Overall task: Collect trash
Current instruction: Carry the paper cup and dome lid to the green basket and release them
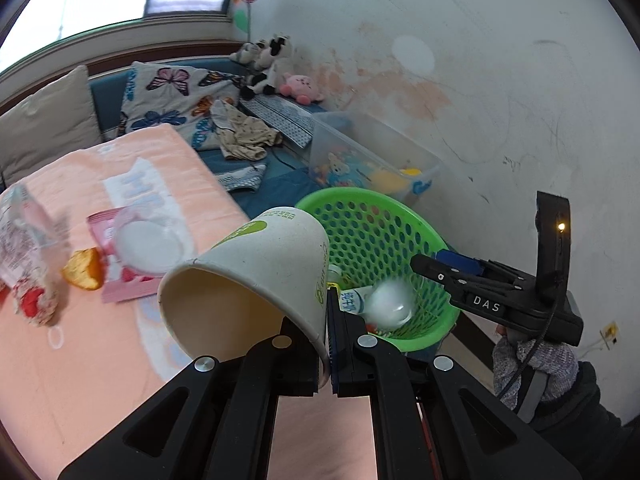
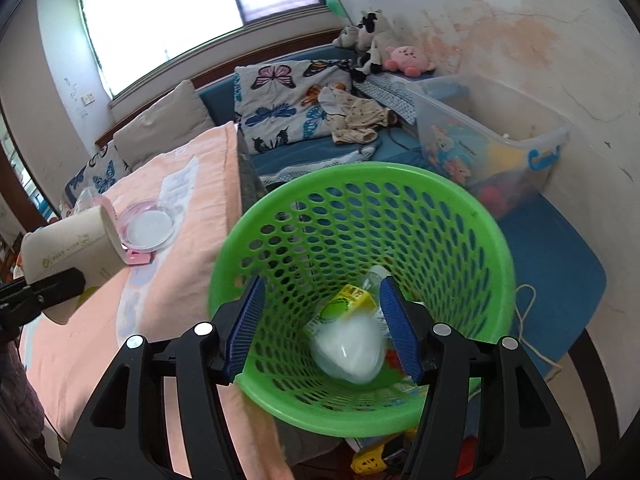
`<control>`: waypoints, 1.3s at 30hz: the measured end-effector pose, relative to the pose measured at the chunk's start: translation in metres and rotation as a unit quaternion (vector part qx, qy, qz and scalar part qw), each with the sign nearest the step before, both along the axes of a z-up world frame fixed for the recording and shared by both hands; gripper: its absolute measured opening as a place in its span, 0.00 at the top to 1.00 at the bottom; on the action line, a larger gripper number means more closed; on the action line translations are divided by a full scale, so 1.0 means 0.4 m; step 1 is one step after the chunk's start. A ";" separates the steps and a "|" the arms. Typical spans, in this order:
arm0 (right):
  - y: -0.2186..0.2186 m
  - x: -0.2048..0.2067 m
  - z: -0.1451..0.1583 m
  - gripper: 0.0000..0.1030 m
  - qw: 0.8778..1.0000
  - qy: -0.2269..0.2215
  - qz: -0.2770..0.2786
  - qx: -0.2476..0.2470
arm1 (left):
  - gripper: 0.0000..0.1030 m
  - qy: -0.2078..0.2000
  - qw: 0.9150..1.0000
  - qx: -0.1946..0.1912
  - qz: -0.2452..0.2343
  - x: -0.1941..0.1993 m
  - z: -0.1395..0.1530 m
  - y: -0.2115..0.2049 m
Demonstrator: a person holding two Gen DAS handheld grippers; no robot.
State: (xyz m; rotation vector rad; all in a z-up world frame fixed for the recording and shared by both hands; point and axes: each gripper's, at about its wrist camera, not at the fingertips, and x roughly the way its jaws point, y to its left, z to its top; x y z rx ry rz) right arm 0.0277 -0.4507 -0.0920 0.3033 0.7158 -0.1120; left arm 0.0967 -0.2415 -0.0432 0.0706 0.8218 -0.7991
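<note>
1. Peach towelling covers the table [image 1: 132, 364], which stands against a blue couch strewn with a butterfly cushion [image 2: 280, 100], crumpled clothes [image 1: 244, 136] and plush toys [image 1: 272, 64] under a stained white wall.
2. Beside the table's far edge sits a green perforated basket [image 2: 360, 412], and a clear storage bin [image 2: 492, 136] of toys stands just beyond it by the wall.
3. The left gripper [image 1: 326, 344] pinches the rim wall of a paper cup [image 1: 256, 276], one finger inside and one outside; the cup is tilted on its side above the table, mouth toward the camera, and it hides part of the basket's near wall.
4. The right gripper [image 2: 324, 332] hangs over the basket with its blue-padded jaws spread wide and nothing between them.
5. Inside the basket lie a yellow-green carton [image 2: 350, 300] and a bottle, partly masked by a blurred whitish clear object [image 2: 348, 352], possibly a plastic cup.
6. On the table remain a clear round lid [image 1: 148, 244] over a pink packet [image 1: 120, 284], an orange peel piece [image 1: 84, 268] and a red-and-white snack bag [image 1: 28, 256], all well apart from the basket.
</note>
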 end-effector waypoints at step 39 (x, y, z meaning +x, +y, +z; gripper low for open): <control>-0.101 -0.159 0.018 0.37 0.998 -0.028 -0.059 0.019 | 0.63 0.043 0.992 0.076 -0.090 0.009 -0.120 -0.291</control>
